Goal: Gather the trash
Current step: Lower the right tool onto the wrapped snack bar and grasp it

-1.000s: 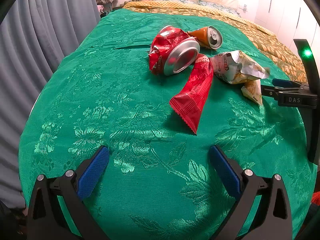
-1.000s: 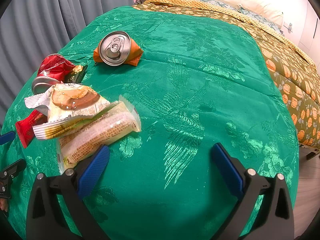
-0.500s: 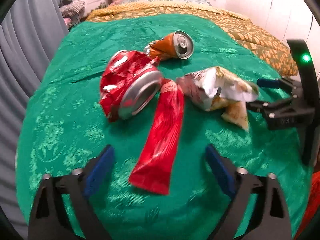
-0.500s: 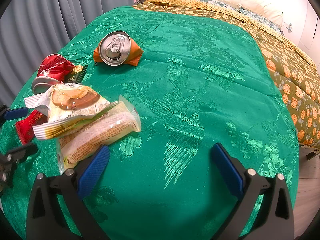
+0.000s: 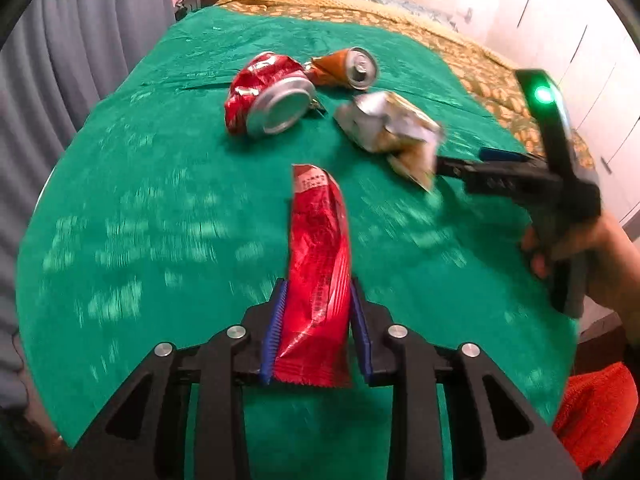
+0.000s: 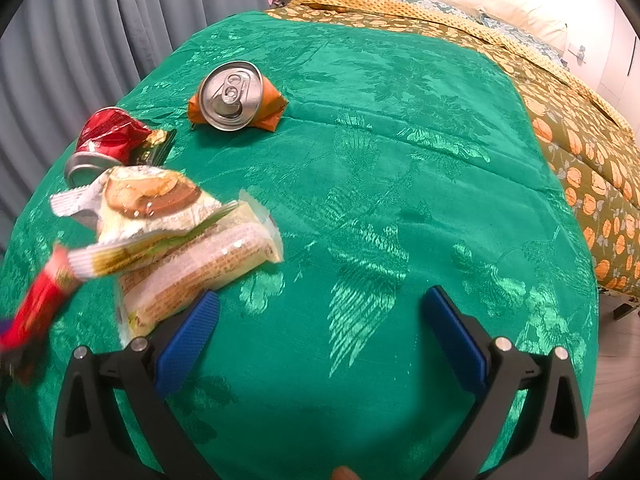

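Covering the bed, a green cloth lies under the left hand-held gripper pinching a red wrapper; right hand-held gripper gapes.

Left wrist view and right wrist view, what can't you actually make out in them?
- Print on the red wrapper in the left gripper: too small, motion-blurred in the left wrist view.
- Same wrapper in the right wrist view: smeared, cut by the left edge.
- Red can: partly hidden behind the snack bags.
- Right gripper: open, empty.
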A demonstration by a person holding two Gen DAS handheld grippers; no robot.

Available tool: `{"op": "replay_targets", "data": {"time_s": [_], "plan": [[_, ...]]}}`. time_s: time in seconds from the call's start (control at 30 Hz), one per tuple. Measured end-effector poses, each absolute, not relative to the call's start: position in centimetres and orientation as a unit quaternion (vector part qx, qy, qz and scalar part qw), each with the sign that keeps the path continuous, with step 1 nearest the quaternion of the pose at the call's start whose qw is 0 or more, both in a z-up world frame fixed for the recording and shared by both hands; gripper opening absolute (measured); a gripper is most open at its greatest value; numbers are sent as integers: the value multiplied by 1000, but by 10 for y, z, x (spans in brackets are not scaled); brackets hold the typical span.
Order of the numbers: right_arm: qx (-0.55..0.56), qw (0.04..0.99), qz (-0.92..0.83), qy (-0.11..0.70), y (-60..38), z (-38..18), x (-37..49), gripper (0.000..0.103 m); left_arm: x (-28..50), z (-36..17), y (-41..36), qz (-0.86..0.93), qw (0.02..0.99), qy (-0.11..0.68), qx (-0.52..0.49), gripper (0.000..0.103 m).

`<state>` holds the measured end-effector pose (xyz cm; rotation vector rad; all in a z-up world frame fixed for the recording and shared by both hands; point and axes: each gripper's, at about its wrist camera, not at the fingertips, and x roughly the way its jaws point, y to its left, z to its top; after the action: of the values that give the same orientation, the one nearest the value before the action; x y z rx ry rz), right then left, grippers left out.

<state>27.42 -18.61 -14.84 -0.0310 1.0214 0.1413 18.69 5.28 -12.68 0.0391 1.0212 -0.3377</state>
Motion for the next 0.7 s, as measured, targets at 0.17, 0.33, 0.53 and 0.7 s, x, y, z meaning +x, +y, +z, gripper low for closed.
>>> {"op": "replay_targets", "data": {"time_s": [0.17,0.33,0.53,0.7], "plan": [[23,880,111,462,-169,-121,232,98,175,-125,59,-118,897,423,51,78],[-2,873,108,476,-121,-116,239,98,195,-147,55,-107,883,451,77,85],[35,868,64,492,-113,-136,261,57,201,-150,62,-113,878,460,65,97],[-24,867,120,483,-123,-131,230,36,203,-151,63,-115,878,460,63,97]]}}
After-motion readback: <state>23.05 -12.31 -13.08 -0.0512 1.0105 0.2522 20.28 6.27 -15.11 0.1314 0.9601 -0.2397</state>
